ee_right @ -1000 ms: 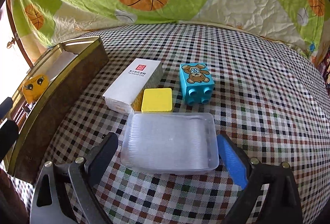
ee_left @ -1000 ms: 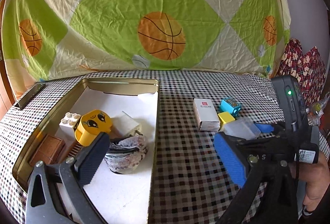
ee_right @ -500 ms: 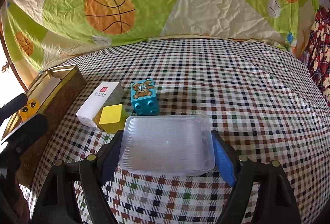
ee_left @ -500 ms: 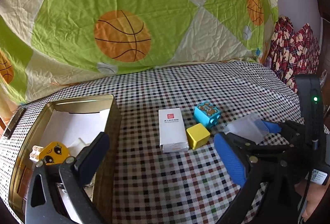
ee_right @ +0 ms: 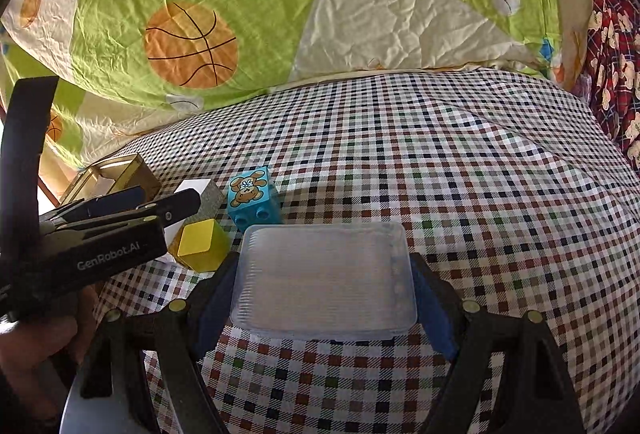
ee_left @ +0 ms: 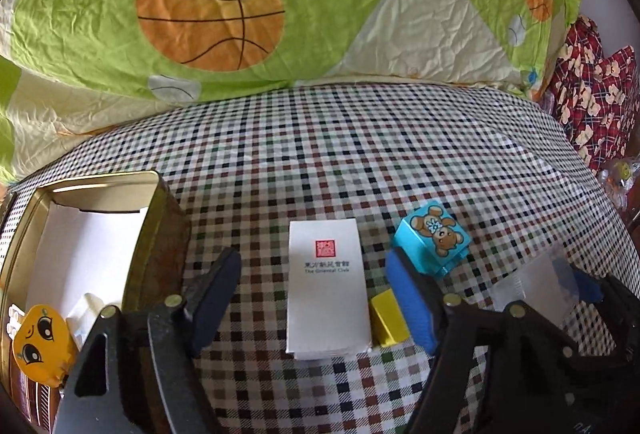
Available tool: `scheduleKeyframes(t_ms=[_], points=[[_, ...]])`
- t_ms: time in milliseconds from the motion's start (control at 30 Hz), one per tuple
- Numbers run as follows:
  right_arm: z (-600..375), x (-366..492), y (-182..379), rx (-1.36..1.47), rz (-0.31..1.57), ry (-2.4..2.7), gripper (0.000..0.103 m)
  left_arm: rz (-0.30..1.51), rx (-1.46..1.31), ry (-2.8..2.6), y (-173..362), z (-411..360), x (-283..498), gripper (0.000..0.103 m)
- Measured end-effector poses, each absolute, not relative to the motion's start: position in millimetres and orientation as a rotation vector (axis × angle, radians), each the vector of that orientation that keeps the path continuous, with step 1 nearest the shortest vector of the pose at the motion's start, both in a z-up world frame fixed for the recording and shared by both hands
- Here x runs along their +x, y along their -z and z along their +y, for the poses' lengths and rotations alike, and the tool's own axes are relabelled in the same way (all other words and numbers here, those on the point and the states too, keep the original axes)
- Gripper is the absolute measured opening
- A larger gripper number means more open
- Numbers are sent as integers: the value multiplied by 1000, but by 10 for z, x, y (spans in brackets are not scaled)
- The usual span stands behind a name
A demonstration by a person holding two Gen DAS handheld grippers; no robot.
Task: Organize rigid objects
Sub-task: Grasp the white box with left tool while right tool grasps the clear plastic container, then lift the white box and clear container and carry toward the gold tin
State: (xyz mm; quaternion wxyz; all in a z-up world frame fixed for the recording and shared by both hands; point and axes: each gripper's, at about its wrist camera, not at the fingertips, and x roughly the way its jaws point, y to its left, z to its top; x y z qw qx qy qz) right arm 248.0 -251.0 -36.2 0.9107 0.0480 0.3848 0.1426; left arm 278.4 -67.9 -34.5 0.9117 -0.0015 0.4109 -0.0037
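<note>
Since a second ago the left gripper (ee_left: 312, 298) has swung away from the gold tin (ee_left: 158, 234), which then filled its view and now sits at the left edge, and it has come over the white card box (ee_left: 328, 286). Its jaws are closing, with the box between them; the dark left pad and the blue right pad both stand clear of the box sides, so nothing is gripped yet.

The right gripper (ee_right: 324, 298), which a second ago stood wide of the clear plastic container (ee_right: 324, 278), now has both blue pads pressed on its short sides (holding it). Whether the container is off the checked cloth (ee_right: 460, 162) I cannot tell.

Layout on the worktop, left wrist view:
- White card box lies flat, red seal mark on top, long axis running away from the camera.
- Yellow cube (ee_left: 386, 320) just beside the box's right edge, partly behind the blue pad.
- Blue bear brick (ee_left: 434, 240) beyond the cube, tilted onto an edge.
- Tin is open, lined in white, with a yellow face toy (ee_left: 38, 346) at its near corner.

In the right wrist view the left gripper's black body enters from the left, above the cube. A basketball-print sheet (ee_right: 280, 14) hangs behind.
</note>
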Motion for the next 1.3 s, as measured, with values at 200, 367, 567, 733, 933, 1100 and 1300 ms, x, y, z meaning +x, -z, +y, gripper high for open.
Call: scheduleKeyframes(t_ms=[200,367,567,733,933,1100,1300], points=[[-2496,2461,352,85,784,-284,82,869,-3,-7,438,-666,2805,69],[-2500,2477,362,82,793,-283,82,899,-34,13,523,-628,2759,56],[-2480,2491,377,66,805,-286,82,891,-16,24,564,-654,2729,41],[-2476,2473,356,62,792,-283,82,870,-22,32,531,-658,2679,40],[-2474,2419,315,58,758,-286,82,815,0,7,451,-662,2562,40],[-2492,2341,254,58,706,-283,82,762,-1,-26,383,-613,2429,40],[-2470,2232,164,41,633,-276,82,695,4,-53,308,-583,2253,40]])
